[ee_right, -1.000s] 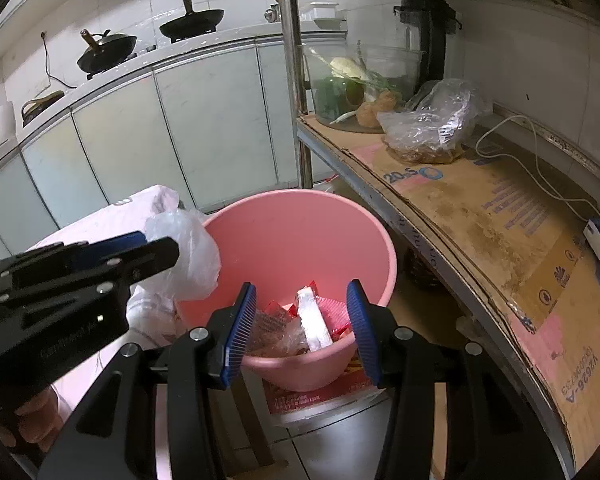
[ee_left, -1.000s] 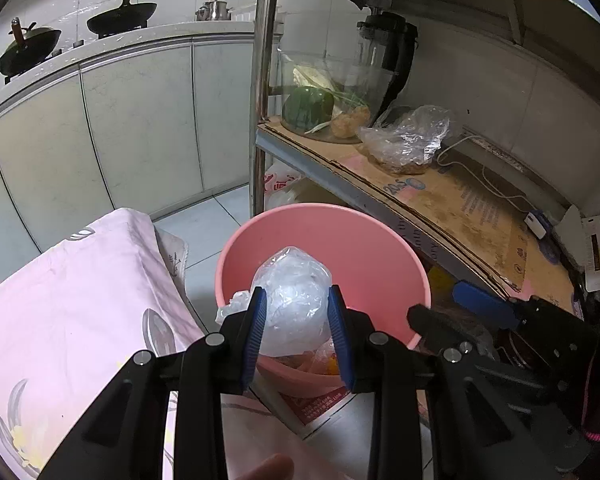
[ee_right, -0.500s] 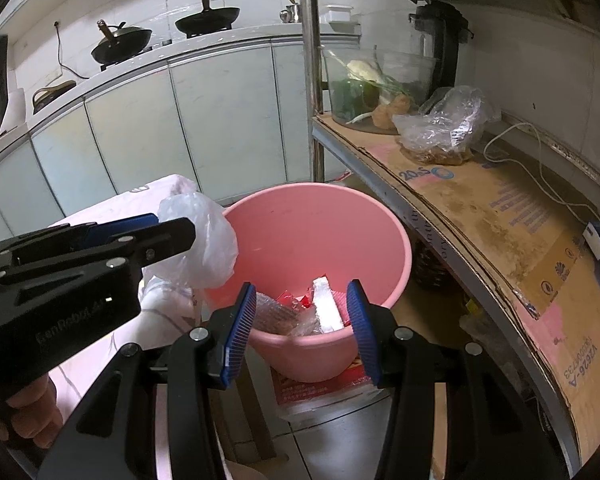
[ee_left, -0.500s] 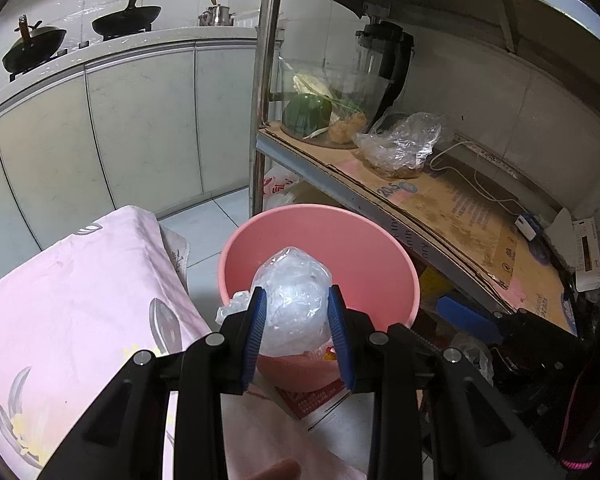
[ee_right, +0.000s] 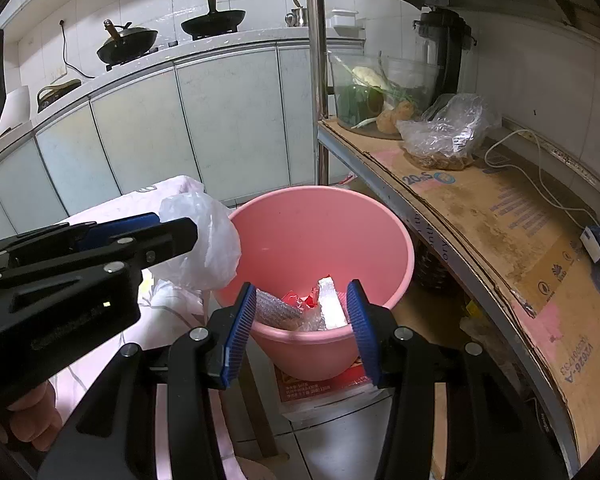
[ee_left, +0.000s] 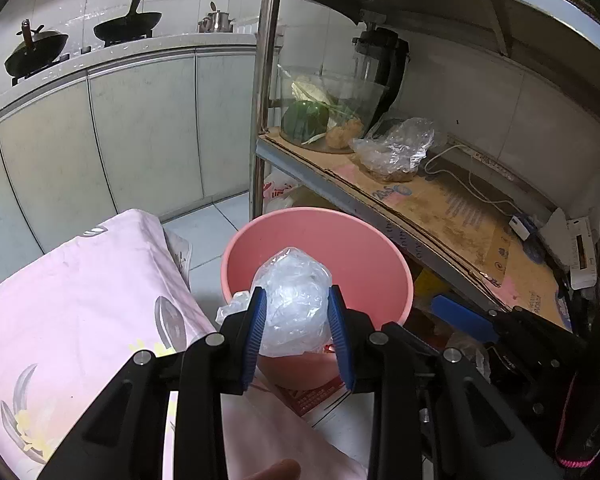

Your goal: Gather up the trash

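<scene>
A crumpled clear plastic bag (ee_left: 294, 300) is pinched between the blue pads of my left gripper (ee_left: 298, 320), held just above the near left rim of a pink bucket (ee_left: 360, 248). In the right wrist view the same bag (ee_right: 204, 236) hangs beside the bucket (ee_right: 320, 224), left of its rim. Red wrappers and silvery packaging (ee_right: 312, 308) lie at the bucket's bottom. My right gripper (ee_right: 302, 320) stands open in front of the bucket with nothing between its fingers.
A metal shelf lined with cardboard (ee_right: 500, 216) runs along the right, carrying a glass bowl of vegetables (ee_right: 372, 96), a bagged item (ee_right: 448, 132) and a white cable. A table with a pink floral cloth (ee_left: 72, 300) is at the left. Cabinets with pans stand behind.
Both grippers drew back a little from the bucket, which looks smaller and lower in view. The left gripper still grips the bag; the right stays open.
</scene>
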